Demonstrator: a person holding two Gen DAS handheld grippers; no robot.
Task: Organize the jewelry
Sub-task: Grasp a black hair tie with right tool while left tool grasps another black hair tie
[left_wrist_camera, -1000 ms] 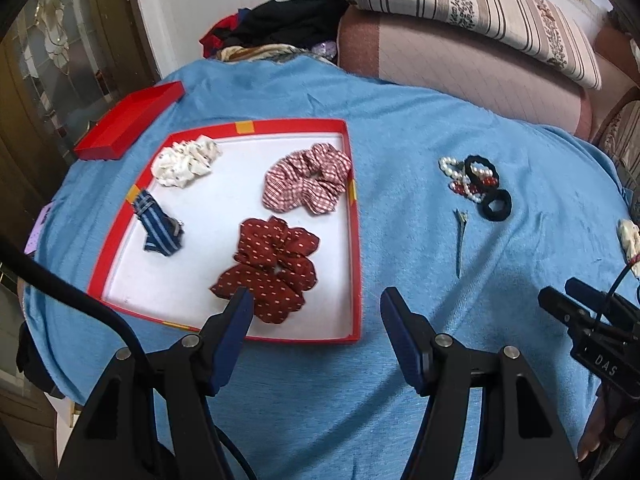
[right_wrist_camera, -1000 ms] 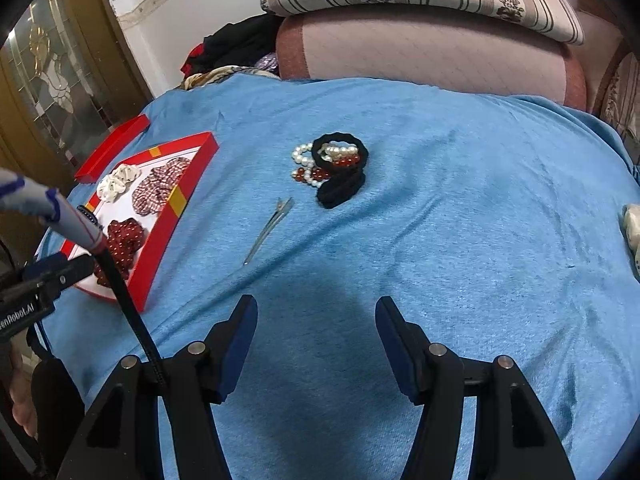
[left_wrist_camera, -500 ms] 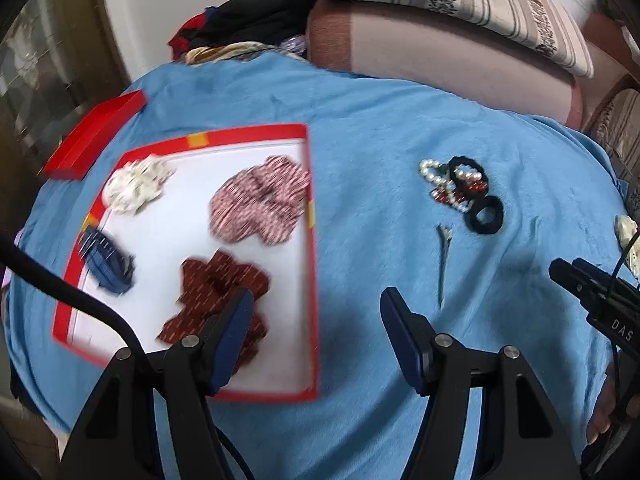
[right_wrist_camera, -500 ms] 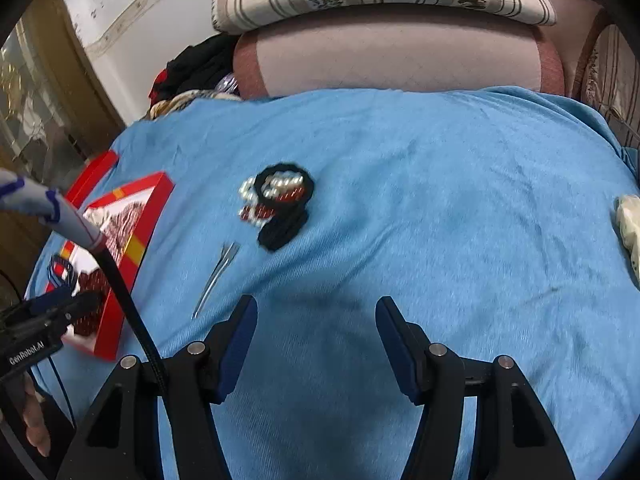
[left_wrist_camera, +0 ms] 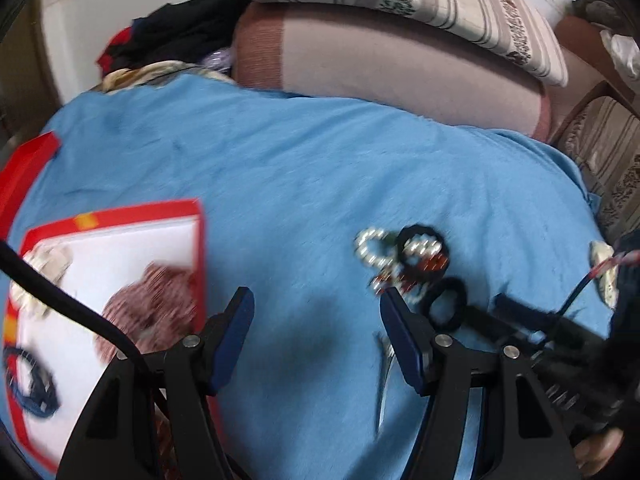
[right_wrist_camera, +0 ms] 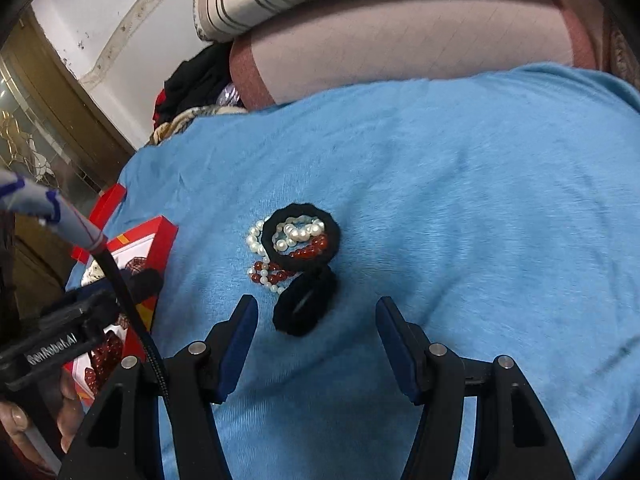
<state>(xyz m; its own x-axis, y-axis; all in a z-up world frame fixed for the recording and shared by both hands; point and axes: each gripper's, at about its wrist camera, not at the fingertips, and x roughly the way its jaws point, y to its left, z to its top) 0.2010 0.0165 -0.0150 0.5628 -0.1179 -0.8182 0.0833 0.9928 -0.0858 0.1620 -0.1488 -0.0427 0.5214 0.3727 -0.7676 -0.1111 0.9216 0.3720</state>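
A small tangle of jewelry lies on the blue cloth (right_wrist_camera: 460, 208) covering the surface: a string of white pearls (right_wrist_camera: 298, 233) and a strand of red beads (right_wrist_camera: 276, 272) threaded under a black hair tie (right_wrist_camera: 302, 240), with a second black hair tie (right_wrist_camera: 306, 306) touching the heap on its near side. The right gripper (right_wrist_camera: 318, 328) hovers low just short of that second tie, fingers spread wide and empty. The left gripper (left_wrist_camera: 316, 326) hangs beside the same heap, fingers also wide and empty; a thin metal hair clip (left_wrist_camera: 386, 384) lies by its right finger.

This looks like the approach to the next pick. The next move probably calls for lowering the right fingers to straddle one piece, likely the nearer tie, and closing without dragging the strands tangled beside it.

The red-rimmed tray (left_wrist_camera: 202, 264), already holding a checked scrunchie (left_wrist_camera: 152, 308) and other fabric ties, sits to the left, its raised rim to be cleared on delivery. Cloth beyond and right of the heap is open; the two grippers are close together.
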